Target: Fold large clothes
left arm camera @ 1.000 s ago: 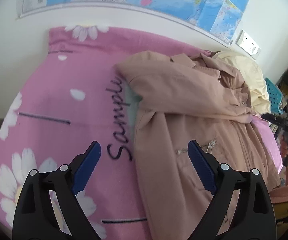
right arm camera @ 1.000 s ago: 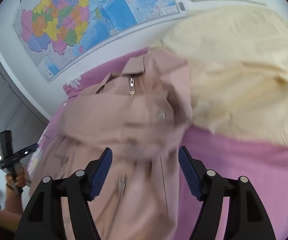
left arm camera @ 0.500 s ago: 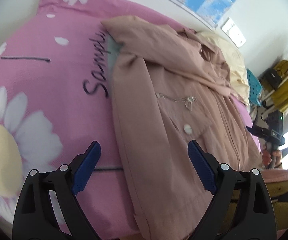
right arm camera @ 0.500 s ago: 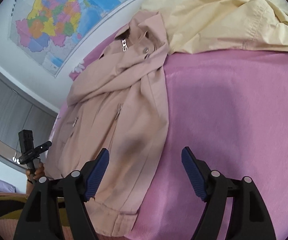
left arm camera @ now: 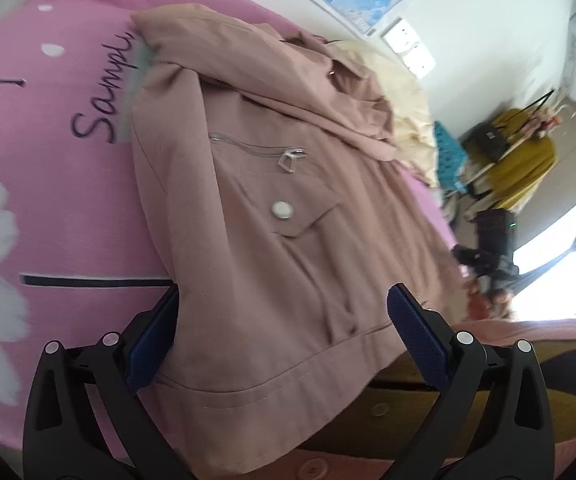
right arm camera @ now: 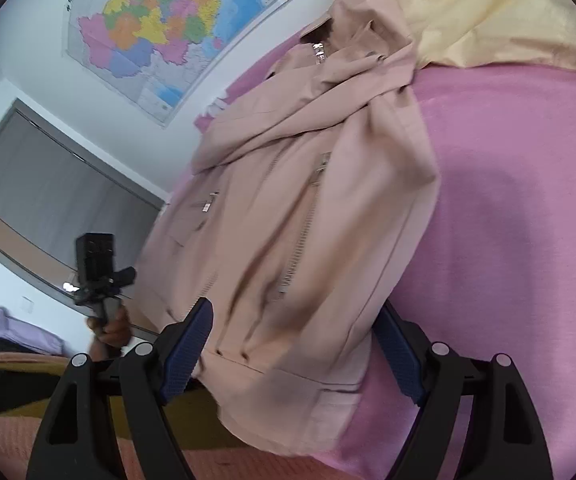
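A dusty-pink zip jacket point(left arm camera: 288, 208) lies flat on the pink daisy-print bedsheet point(left arm camera: 48, 200), its sleeves folded across the chest. My left gripper point(left arm camera: 284, 340) stands over the hem's left corner; its jaws are opening, with the hem cloth between them and no pad pressing on it. The jacket's edge covers part of the left pad point(left arm camera: 148, 344). In the right wrist view the jacket point(right arm camera: 307, 208) hangs a little over the bed's near edge. My right gripper point(right arm camera: 291, 354) straddles the hem's right part, its jaws opening too, with cloth between the pads but not pinched.
A cream garment point(right arm camera: 487, 12) is heaped at the bed's head beside the collar. A map point(right arm camera: 176, 20) and wall sockets point(left arm camera: 407, 48) are on the wall. A rack with yellow clothing and a bag point(left arm camera: 527, 160) stands beyond the bed. An ochre blanket point(left arm camera: 427, 408) lines the near edge.
Both grippers have sunk and tilted down toward the near hem of the jacket, which now lies between their jaws. Both pairs of jaws stand wider than before.
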`<state>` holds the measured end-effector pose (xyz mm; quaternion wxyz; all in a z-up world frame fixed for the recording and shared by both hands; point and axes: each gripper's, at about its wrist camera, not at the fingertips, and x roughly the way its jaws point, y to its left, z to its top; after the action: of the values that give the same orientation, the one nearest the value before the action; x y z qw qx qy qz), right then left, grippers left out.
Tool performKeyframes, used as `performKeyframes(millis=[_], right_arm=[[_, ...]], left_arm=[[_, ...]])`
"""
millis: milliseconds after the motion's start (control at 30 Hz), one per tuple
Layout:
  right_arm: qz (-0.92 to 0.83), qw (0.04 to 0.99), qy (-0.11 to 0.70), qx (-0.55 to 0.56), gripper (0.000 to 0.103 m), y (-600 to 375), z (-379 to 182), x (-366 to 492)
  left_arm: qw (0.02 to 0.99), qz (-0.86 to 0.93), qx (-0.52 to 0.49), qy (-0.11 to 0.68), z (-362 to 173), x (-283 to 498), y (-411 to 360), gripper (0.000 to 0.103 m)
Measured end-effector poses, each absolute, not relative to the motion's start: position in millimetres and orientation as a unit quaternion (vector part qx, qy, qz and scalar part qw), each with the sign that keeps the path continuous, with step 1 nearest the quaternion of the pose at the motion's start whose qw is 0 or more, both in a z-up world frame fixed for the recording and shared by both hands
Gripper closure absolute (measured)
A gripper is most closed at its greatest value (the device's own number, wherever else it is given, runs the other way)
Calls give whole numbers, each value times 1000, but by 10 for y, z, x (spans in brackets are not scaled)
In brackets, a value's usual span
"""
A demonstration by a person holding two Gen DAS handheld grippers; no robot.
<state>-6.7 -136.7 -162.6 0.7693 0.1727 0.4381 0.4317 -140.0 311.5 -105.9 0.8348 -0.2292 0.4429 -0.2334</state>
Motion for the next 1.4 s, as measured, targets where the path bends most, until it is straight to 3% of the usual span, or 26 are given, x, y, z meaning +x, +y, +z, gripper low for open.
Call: performKeyframes(millis=[133, 233, 300, 333, 367, 400, 433, 500, 600, 967, 1400], right_arm=[[450, 767, 427, 166, 25, -1211, -1610, -30], [441, 775, 425, 156, 32, -1144, -1605, -9], [433, 774, 430, 167, 53, -1179, -1634, 27], [421, 777, 435, 173, 61, -1212, -1658, 45], [413, 777, 441, 177, 77, -1253, -1686, 60], [413, 774, 443, 186, 81, -1294, -1709, 65], [414, 771, 441, 198, 83, -1336, -1724, 64], [420, 766, 435, 219, 90, -1393, -1728, 44], [441, 758, 411, 249, 93, -1470, -1632, -30], [527, 771, 276, 226, 95, -1655, -656, -729], [519, 756, 288, 274, 94, -1760, -671, -500]], left_arm=[[834, -239, -230, 442, -1063, -1337, 3009, 5], [841, -230, -218, 438, -1060, -1320, 2931, 5], [846, -219, -217, 435, -1051, -1328, 2917, 7], [848, -213, -216, 435, -1050, -1334, 2928, 20], [850, -202, -212, 437, -1060, -1335, 2928, 35], [848, -184, -211, 449, -1094, -1318, 2939, 60], [850, -168, -213, 451, -1106, -1318, 2976, 73], [845, -159, -229, 456, -1117, -1324, 3046, 87], [842, -163, -258, 444, -1055, -1375, 3157, 97], [886, -168, -265, 341, -241, -2005, 3364, 101], [883, -161, -278, 344, -80, -1992, 3431, 100]])
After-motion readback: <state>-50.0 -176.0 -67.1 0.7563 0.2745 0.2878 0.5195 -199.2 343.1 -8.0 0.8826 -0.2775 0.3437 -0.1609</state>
